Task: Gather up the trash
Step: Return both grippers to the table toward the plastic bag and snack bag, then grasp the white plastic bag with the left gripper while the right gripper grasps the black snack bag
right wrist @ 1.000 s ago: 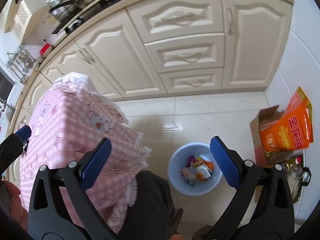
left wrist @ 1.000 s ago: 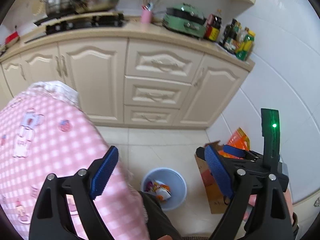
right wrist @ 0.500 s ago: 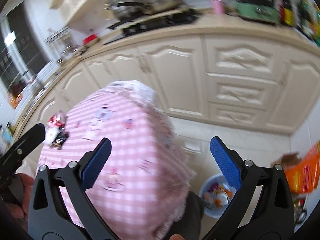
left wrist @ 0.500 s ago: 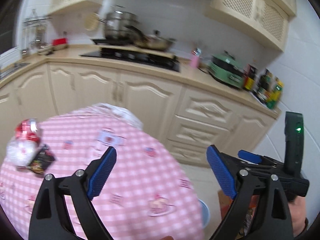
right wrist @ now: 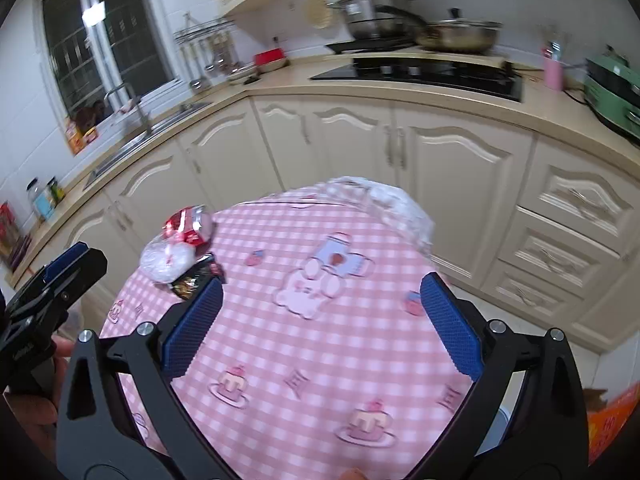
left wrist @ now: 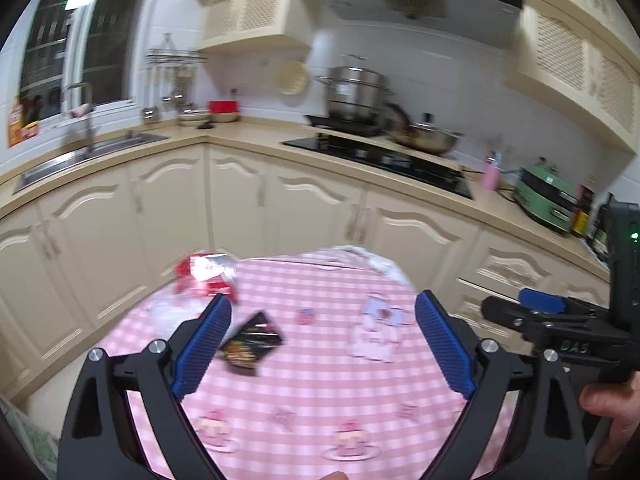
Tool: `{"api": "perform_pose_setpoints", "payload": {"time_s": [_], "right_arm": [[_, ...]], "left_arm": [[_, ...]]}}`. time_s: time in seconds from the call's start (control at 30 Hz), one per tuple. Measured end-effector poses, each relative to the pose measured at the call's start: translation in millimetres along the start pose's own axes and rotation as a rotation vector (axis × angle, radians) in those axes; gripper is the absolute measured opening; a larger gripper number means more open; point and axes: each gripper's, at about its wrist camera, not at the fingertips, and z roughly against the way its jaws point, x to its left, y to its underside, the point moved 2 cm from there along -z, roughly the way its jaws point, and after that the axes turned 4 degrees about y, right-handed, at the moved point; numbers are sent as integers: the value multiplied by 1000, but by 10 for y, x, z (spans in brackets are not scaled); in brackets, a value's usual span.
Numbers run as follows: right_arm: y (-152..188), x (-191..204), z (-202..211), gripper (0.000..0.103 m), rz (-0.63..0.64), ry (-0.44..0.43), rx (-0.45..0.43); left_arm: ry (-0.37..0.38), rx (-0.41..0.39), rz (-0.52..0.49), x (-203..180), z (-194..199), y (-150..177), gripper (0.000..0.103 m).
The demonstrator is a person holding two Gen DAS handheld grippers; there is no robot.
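A round table with a pink checked cloth (left wrist: 320,380) (right wrist: 320,340) fills the lower half of both views. On its far left side lie a red and silver wrapper (left wrist: 206,276) (right wrist: 186,226), a crumpled clear plastic bag (right wrist: 168,260) and a small black snack packet (left wrist: 250,344) (right wrist: 192,282). My left gripper (left wrist: 322,344) is open and empty above the table, with the black packet just inside its left finger. My right gripper (right wrist: 320,328) is open and empty above the table's middle, to the right of the trash.
Cream kitchen cabinets (left wrist: 280,208) and a counter run behind the table, with a sink (left wrist: 80,152), a hob with pots (left wrist: 372,136) and a green appliance (left wrist: 544,196). The rim of a blue bin (right wrist: 500,420) and an orange bag (right wrist: 612,420) show at lower right.
Both grippers have swung up and left from the floor bin to the table top. The trash on the table has come closer. Both stay open.
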Motion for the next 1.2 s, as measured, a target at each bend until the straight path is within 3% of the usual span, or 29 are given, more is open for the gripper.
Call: {"api": "perform_pose_setpoints", "payload": {"time_s": [0.27, 0.4, 0.57, 0.73, 1.03, 1.07, 1.1, 1.13, 1.17, 1.2], "right_arm": [[2, 598, -448, 97, 97, -49, 60], [99, 886, -768, 97, 154, -73, 118], [258, 1181, -1164, 97, 230, -97, 195], [402, 1457, -1585, 97, 310, -134, 262], [496, 1749, -2177, 97, 401, -175, 318], [498, 1754, -2196, 97, 400, -178, 304], [499, 1748, -2208, 97, 393, -181, 298], [494, 1733, -2205, 93, 378, -184, 290], [485, 1720, -2187, 82, 366, -188, 279], [477, 1702, -2168, 77, 360, -186, 275]], "left_arm": [[-154, 14, 61, 908, -16, 126, 92], [-184, 60, 97, 1251, -231, 224, 92], [-164, 134, 128, 1593, -647, 372, 92], [-152, 157, 164, 1810, -1045, 454, 92], [-72, 231, 237, 1919, -1474, 634, 91], [-64, 232, 252, 1941, -1484, 642, 88], [-51, 238, 269, 1967, -1499, 658, 75], [-37, 248, 285, 1991, -1521, 679, 73], [-27, 244, 292, 1998, -1518, 686, 65], [-19, 239, 292, 1993, -1515, 685, 60]]}}
